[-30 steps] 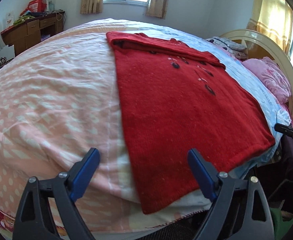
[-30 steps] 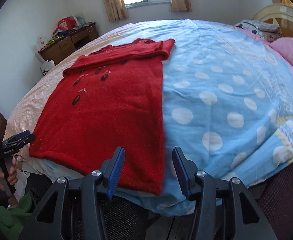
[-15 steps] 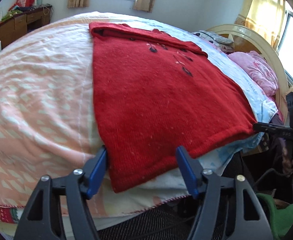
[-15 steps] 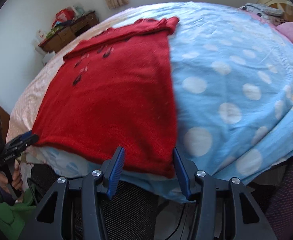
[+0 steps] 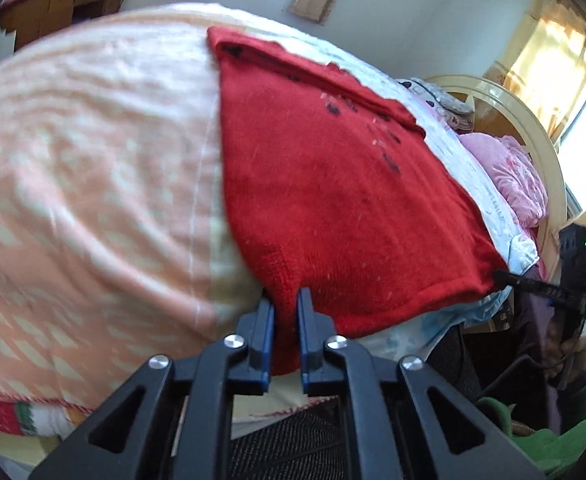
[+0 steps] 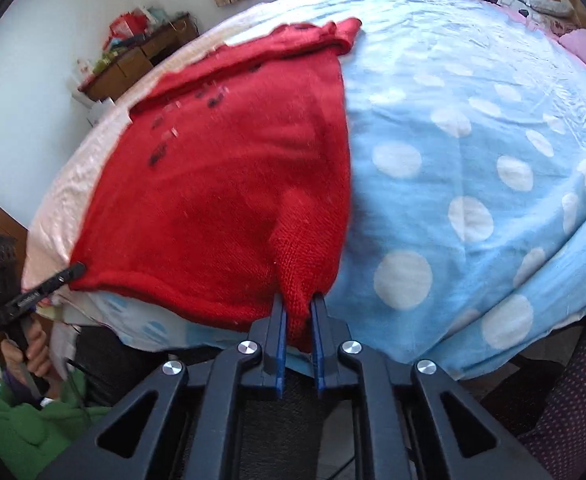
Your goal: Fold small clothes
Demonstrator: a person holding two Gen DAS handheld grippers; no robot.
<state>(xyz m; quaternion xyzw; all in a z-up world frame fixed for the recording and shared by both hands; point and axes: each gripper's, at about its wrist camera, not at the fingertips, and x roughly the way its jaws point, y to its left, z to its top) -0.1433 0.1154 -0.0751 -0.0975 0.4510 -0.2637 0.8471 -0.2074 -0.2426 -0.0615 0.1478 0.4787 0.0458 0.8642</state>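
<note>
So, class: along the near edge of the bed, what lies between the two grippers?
The red sweater's hem. The left gripper is shut on one corner, the right gripper on the other; both jaws have just been closing. Each wrist view shows it.

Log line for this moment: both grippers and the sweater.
left gripper: shut on red sweater, near hem corner | right gripper: shut on other hem corner | sweater flat on bed | fold not started

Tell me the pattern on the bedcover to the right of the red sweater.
Light blue bedcover with large white polka dots, clearest in the right wrist view.
</note>
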